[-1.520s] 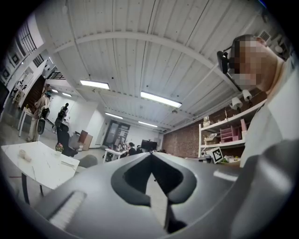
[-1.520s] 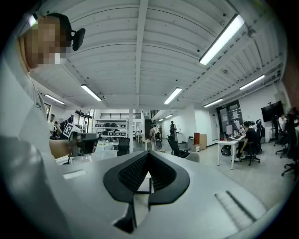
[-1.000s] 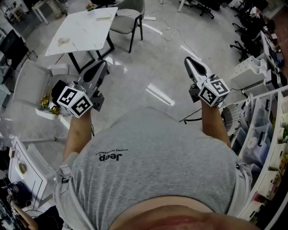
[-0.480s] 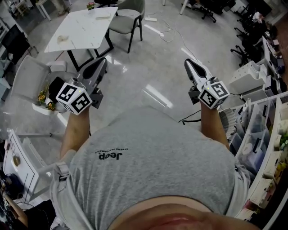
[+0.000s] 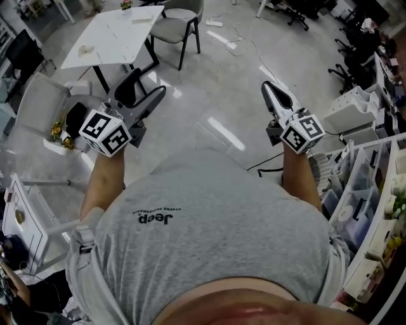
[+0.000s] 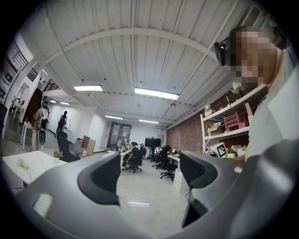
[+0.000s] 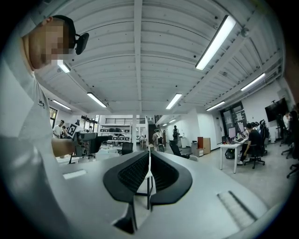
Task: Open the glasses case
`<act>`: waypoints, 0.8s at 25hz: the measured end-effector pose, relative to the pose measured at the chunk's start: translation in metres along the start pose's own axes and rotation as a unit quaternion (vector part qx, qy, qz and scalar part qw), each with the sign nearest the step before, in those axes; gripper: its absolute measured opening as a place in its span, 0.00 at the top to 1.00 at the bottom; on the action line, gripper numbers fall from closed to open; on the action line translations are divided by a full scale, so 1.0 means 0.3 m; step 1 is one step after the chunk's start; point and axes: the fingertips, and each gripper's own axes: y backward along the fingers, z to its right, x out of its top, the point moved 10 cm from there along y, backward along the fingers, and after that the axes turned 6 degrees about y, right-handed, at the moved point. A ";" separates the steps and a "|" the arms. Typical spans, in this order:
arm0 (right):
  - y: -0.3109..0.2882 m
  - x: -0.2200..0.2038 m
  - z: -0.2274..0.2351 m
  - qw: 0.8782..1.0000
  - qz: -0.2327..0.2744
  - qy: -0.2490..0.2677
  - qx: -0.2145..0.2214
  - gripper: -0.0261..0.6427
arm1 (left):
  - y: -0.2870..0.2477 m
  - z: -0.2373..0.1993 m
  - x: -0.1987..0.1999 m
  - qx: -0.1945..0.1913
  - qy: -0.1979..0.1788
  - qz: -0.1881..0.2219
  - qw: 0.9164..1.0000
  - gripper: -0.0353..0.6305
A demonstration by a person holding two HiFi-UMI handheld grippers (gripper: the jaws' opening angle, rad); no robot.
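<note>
Head view: left hand-held gripper (image 5: 144, 95) spread wide, right hand-held gripper (image 5: 267, 87) closed, empty; no glasses case visible, presumably light, rigid, hinged; grip at lid seam.

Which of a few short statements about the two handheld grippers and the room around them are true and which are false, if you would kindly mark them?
1. The left gripper has its jaws apart with nothing between them. True.
2. The right gripper is wide open. False: its jaws are together, with nothing held between them.
3. Both grippers rest on the white rectangular table. False: they are held up in front of the person, above the glossy grey floor; the table stands apart, ahead on the left.
4. A grey padded chair stands at the white table. True.
</note>
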 end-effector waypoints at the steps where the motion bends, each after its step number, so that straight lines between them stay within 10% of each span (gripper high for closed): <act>1: 0.006 -0.004 0.008 1.000 0.001 0.000 0.001 0.96 | -0.012 0.008 -0.004 0.000 -0.001 -0.002 1.000 0.31; 20: 0.025 -0.052 0.100 1.000 0.004 -0.018 -0.004 0.96 | -0.125 0.011 -0.025 0.005 0.002 -0.019 1.000 0.31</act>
